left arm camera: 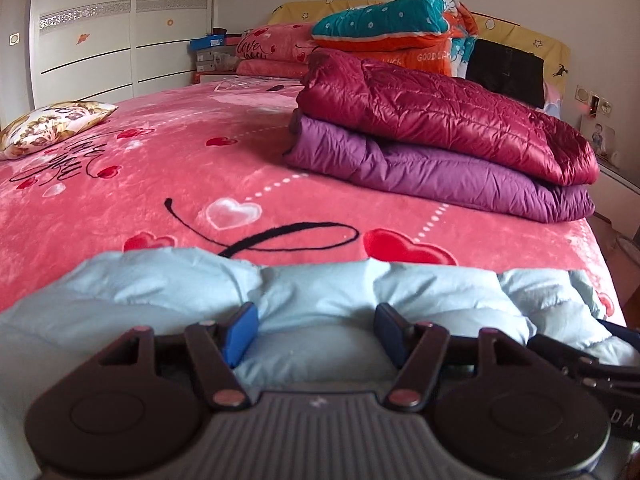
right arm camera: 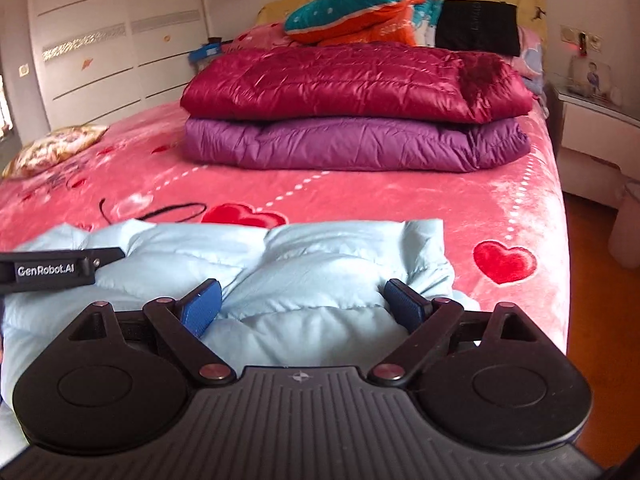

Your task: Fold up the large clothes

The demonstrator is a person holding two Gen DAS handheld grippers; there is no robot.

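A light blue puffer jacket [left arm camera: 320, 292] [right arm camera: 312, 264] lies bunched along the near edge of the pink bed [left arm camera: 160, 184] [right arm camera: 400, 200]. My left gripper [left arm camera: 316, 330] hovers over the jacket with its blue pads wide apart and not pressing on the fabric. My right gripper [right arm camera: 304, 306] is open the same way over the jacket's right part. One finger of the left gripper [right arm camera: 60, 268] shows at the left edge of the right wrist view. Part of the right gripper [left arm camera: 592, 364] shows at the right of the left wrist view.
A folded dark red jacket [left arm camera: 440, 116] [right arm camera: 352, 76] sits on a folded purple one [left arm camera: 440, 176] [right arm camera: 352, 144] mid-bed. Teal-orange quilts [left arm camera: 392, 28] lie at the headboard, a floral cushion [left arm camera: 52, 124] at left. A white wardrobe [left arm camera: 100, 32] stands left, a nightstand [right arm camera: 592, 128] right.
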